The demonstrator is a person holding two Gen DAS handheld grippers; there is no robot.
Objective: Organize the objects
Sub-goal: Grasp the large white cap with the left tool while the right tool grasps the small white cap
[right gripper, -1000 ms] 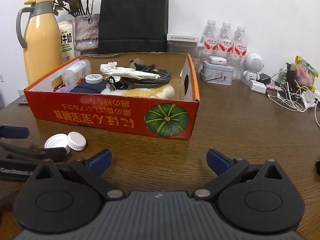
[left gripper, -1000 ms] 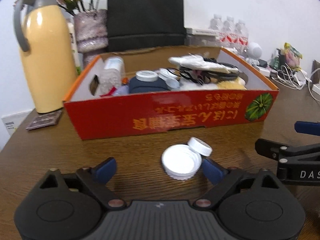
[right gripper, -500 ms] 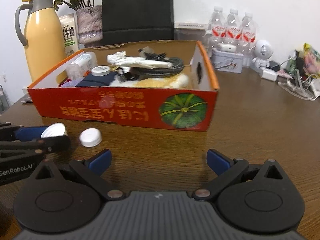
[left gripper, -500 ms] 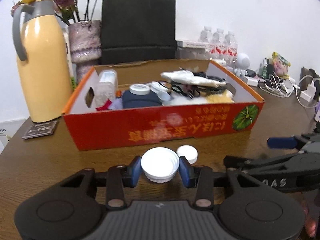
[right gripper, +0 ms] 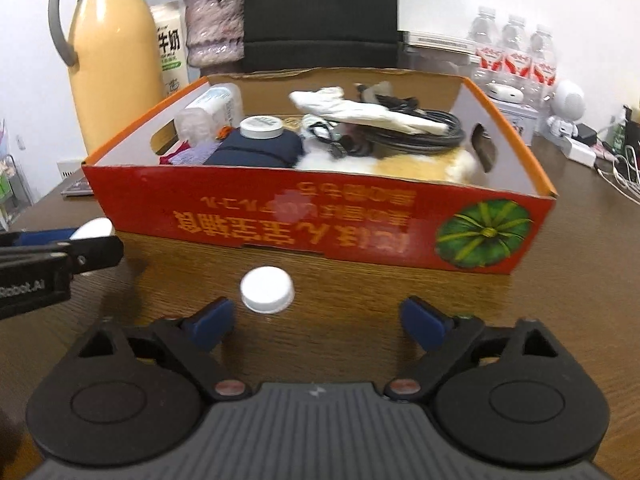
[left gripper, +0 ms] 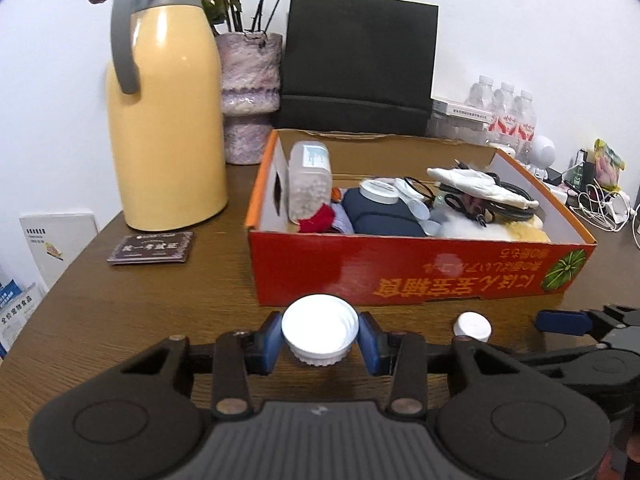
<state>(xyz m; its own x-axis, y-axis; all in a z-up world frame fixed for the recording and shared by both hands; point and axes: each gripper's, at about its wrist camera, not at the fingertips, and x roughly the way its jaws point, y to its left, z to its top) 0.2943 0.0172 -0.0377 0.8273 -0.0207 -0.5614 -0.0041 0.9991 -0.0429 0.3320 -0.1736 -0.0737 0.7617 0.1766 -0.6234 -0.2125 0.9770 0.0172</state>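
Left wrist view shows your left gripper [left gripper: 320, 338] pinching the large white lid [left gripper: 319, 330] across its width, one blue pad on each side, open hollow face up, just in front of the red cardboard box [left gripper: 400, 276]. Whether the lid is clear of the wooden table [left gripper: 120, 312] you cannot tell from here. The small white cap [right gripper: 267, 289] is the loose piece: it lies flat on the table, top face up, near the front wall of the box. Being round, it has no long axis and points nowhere to the side, so any approach angle across its rim should serve. In the right wrist view it sits just ahead of your right gripper [right gripper: 320, 320] and left of the midline, close beside the left finger [right gripper: 212, 322] and well clear of the other. Those jaws are closing, with nothing between the pads yet. Your right hand is plainly the nearer one, and the free one. The coming move likely turns on that offset: shift the right gripper toward the cap's side and forward before the pads meet, or one finger may nudge it away. Inside the box, a dark pouch [right gripper: 260, 148], coiled cables [right gripper: 416, 132] and a clear container [right gripper: 208, 114] already crowd the floor.
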